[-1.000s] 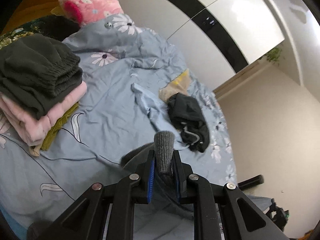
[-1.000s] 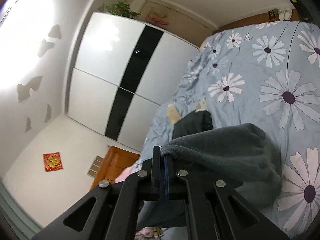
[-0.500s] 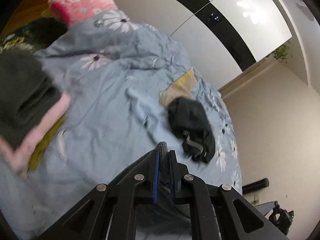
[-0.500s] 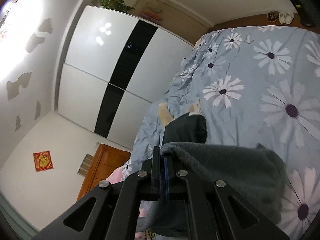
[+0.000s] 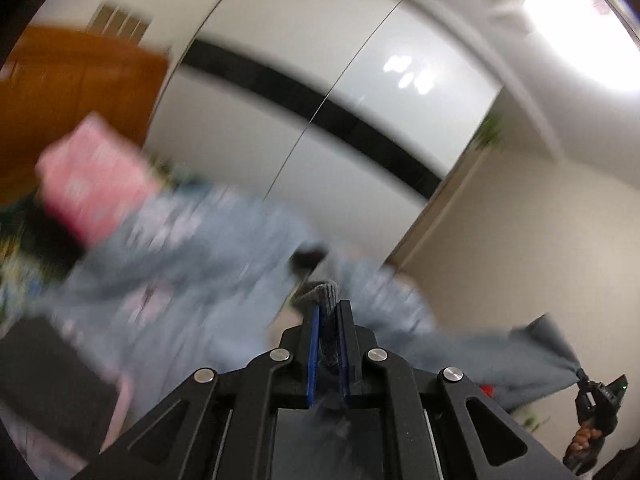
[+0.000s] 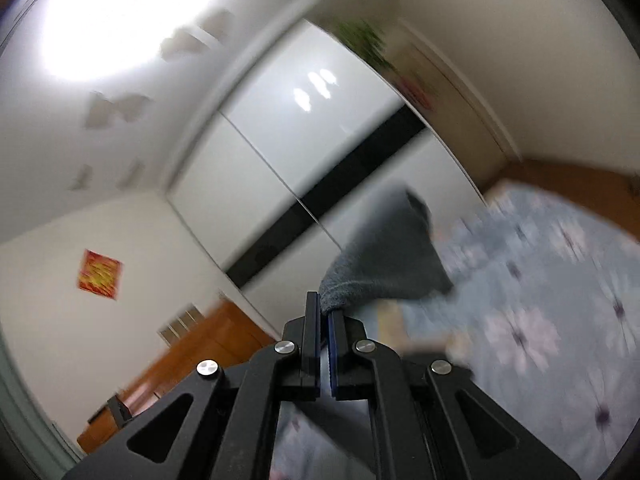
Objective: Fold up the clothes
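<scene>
Both jaws clamp edges of the grey garment [image 6: 384, 256], lifted above the bed [image 6: 560, 320].

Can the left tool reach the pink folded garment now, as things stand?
Probably not. The left tool is shut on the grey garment, so it has no free grip. The pink folded garment lies well off to its left on the bed, with nothing in between.

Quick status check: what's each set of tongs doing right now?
Left tongs: closed on a bunched edge of the grey garment.
Right tongs: closed on another edge of the same grey garment.
</scene>
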The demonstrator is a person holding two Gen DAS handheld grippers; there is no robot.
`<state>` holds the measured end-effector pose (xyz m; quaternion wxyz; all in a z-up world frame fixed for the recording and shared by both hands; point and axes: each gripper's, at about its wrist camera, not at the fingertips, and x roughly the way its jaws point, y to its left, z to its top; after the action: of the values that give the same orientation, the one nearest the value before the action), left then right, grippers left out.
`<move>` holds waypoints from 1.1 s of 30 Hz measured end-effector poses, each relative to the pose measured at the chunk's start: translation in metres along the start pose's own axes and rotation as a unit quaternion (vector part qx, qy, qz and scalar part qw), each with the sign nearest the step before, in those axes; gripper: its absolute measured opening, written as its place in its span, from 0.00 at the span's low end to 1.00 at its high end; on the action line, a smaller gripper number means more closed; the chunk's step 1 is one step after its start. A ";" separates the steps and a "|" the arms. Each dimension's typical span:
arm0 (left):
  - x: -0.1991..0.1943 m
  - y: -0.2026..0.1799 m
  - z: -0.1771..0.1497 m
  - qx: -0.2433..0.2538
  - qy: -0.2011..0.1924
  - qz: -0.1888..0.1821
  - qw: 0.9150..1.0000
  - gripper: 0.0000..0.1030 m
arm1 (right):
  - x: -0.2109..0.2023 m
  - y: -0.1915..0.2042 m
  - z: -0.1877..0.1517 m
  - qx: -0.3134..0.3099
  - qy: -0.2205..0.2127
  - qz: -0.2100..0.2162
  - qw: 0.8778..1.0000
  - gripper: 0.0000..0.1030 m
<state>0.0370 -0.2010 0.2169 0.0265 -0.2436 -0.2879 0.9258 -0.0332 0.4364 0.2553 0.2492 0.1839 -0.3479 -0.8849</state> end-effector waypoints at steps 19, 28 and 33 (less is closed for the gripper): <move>0.038 0.176 -0.238 -0.108 0.179 0.205 0.956 0.08 | -0.024 -0.206 -0.323 0.221 0.206 -0.194 0.933 0.02; 0.021 0.221 -0.250 -0.107 0.195 0.305 0.926 0.08 | -0.010 -0.208 -0.381 0.236 0.295 -0.216 0.900 0.03; 0.033 0.228 -0.268 -0.112 0.217 0.325 0.914 0.09 | -0.003 -0.208 -0.384 0.226 0.316 -0.238 0.890 0.05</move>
<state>0.1537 -0.2452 -0.1131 -0.2417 -0.5201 -0.2817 0.7693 0.0962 0.3686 -0.1562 0.0801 0.5825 -0.3871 -0.7102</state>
